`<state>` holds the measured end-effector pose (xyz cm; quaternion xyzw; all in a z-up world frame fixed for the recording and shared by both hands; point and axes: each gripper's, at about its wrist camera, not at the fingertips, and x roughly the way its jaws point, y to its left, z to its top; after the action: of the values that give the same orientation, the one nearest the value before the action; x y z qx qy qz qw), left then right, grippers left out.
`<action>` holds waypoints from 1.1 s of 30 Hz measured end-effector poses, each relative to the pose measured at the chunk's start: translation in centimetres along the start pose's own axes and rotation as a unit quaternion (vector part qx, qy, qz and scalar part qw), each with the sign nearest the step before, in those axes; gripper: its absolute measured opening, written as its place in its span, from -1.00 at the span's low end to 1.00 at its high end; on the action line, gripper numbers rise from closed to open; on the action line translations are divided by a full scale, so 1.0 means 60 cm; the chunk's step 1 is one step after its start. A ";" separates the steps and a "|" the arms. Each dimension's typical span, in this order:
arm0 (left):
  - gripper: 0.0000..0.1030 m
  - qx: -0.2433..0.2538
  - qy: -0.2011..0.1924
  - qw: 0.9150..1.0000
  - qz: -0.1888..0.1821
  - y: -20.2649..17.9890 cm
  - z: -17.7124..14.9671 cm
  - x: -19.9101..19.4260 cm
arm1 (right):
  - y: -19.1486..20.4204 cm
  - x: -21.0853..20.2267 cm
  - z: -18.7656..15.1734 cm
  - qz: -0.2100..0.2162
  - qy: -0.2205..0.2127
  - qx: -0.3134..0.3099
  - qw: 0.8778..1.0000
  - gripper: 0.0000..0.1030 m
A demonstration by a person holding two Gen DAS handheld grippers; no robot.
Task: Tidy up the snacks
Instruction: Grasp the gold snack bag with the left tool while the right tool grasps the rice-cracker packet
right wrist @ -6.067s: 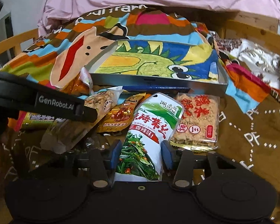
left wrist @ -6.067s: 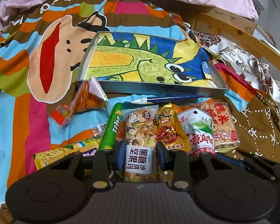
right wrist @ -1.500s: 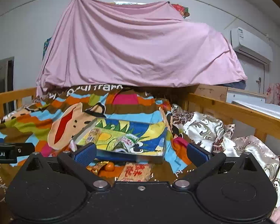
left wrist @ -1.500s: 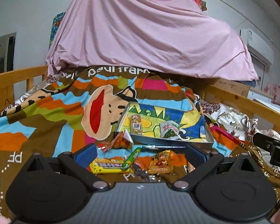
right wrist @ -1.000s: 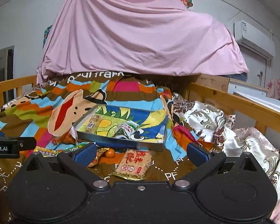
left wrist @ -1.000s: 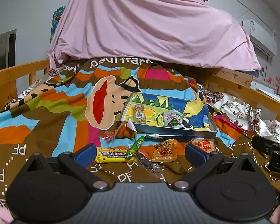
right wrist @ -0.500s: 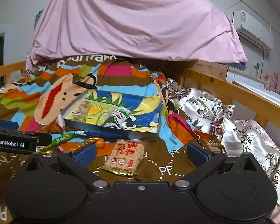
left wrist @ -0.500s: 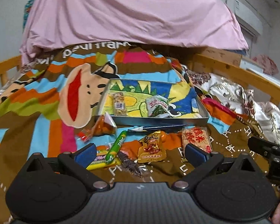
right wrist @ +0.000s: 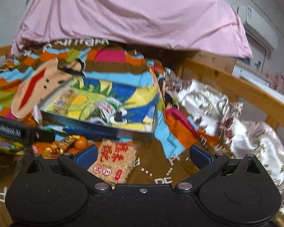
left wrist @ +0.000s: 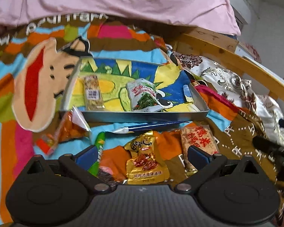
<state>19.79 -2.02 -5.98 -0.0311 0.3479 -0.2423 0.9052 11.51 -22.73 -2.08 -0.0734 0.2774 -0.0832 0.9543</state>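
Both grippers have dropped closer to the snacks than half a second ago, and the tray now holds two packets that lay on the blanket at the start. From the left wrist, the left gripper hangs with its jaws spread wide and empty over a gold packet near the blanket's front edge; a green stick packet lies just beside its left finger and a rice cracker packet by its right. Behind them the tray carries a nut bar at its left end and a green-and-white pouch near the middle. From the right wrist, blurred, the right gripper is likewise wide apart and empty, the rice cracker packet beside its left finger, with what may be small oranges further left.
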 end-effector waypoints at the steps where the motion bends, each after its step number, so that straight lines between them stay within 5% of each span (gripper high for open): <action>1: 0.99 -0.009 0.004 1.000 -0.009 0.004 0.004 0.008 | 0.004 0.012 -0.003 -0.003 0.008 0.004 1.000 0.99; 5: 0.99 -0.012 0.017 0.999 -0.041 0.009 0.017 0.034 | 0.015 0.049 -0.014 0.030 0.041 0.049 0.998 0.99; 9: 0.99 -0.008 0.040 0.997 -0.066 0.017 0.019 0.067 | 0.047 0.073 -0.023 0.032 0.047 0.022 0.998 0.99; 14: 0.98 -0.046 0.090 0.992 -0.071 0.042 0.010 0.098 | 0.070 0.103 -0.035 0.038 0.072 0.022 0.996 0.99; 19: 0.96 -0.070 0.093 0.990 -0.073 0.054 0.013 0.109 | 0.088 0.130 -0.036 0.038 0.081 0.025 0.996 0.99; 25: 0.68 -0.065 0.106 0.990 -0.061 0.033 0.018 0.127 | 0.089 0.155 -0.044 0.017 0.100 0.029 0.994 0.99; 27: 0.40 -0.044 0.111 0.992 -0.046 0.023 0.020 0.130 | 0.087 0.164 -0.048 0.008 0.105 0.037 0.994 0.98; 33: 0.34 -0.022 0.103 0.994 -0.026 0.019 0.011 0.135 | 0.102 0.163 -0.048 -0.009 0.087 0.025 0.996 0.79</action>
<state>25.90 -4.81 -10.74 -0.0345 0.4438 -0.2602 0.8568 18.80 -18.99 -10.70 -0.0445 0.3567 -0.1047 0.9273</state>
